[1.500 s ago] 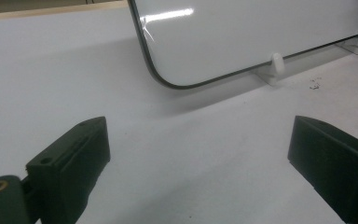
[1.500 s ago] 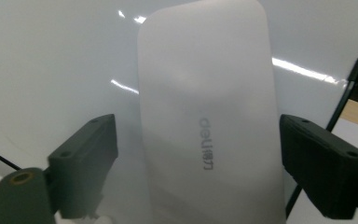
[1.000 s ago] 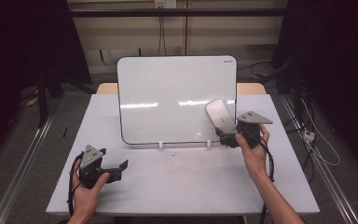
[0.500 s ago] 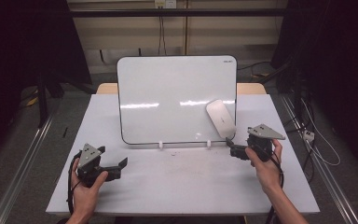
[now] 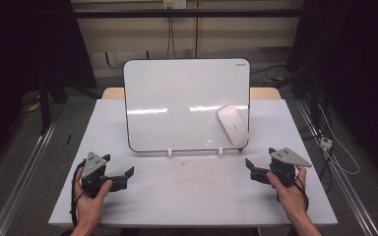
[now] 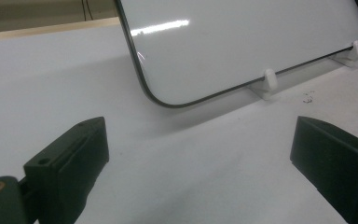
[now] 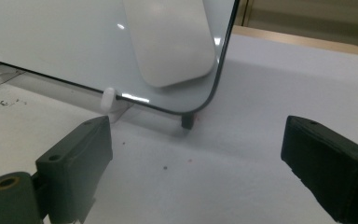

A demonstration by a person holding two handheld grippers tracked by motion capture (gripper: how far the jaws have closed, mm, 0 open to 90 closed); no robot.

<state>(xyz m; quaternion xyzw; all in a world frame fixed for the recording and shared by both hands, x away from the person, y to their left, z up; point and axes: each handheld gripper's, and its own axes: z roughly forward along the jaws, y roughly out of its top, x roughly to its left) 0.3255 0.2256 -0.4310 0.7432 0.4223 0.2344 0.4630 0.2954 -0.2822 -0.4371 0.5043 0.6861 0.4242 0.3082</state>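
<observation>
A whiteboard [image 5: 187, 103] stands upright on small white feet [image 5: 169, 152] near the middle of the table. A white oval eraser [image 5: 233, 124] clings to its lower right corner. My right gripper [image 5: 260, 158] rests at the front right of the table, open and empty, well short of the board. In the right gripper view the eraser [image 7: 170, 42] sits on the whiteboard [image 7: 51, 32] ahead of the open right gripper [image 7: 198, 154]. My left gripper [image 5: 119, 165] is at the front left, open with nothing in it. The left gripper view has the left gripper [image 6: 200, 158] facing the whiteboard's [image 6: 242, 42] lower left corner.
The white table [image 5: 197, 196] has small dark specks [image 7: 9, 101] in front of the board. A wooden surface [image 5: 266, 92] shows behind the board. Cables [image 5: 334, 147] lie on the floor at the right, and metal rails [image 5: 24, 167] run along both sides.
My right gripper has drawn back from the eraser toward the table's front right. The eraser stays on the board. The left gripper has hardly moved.
</observation>
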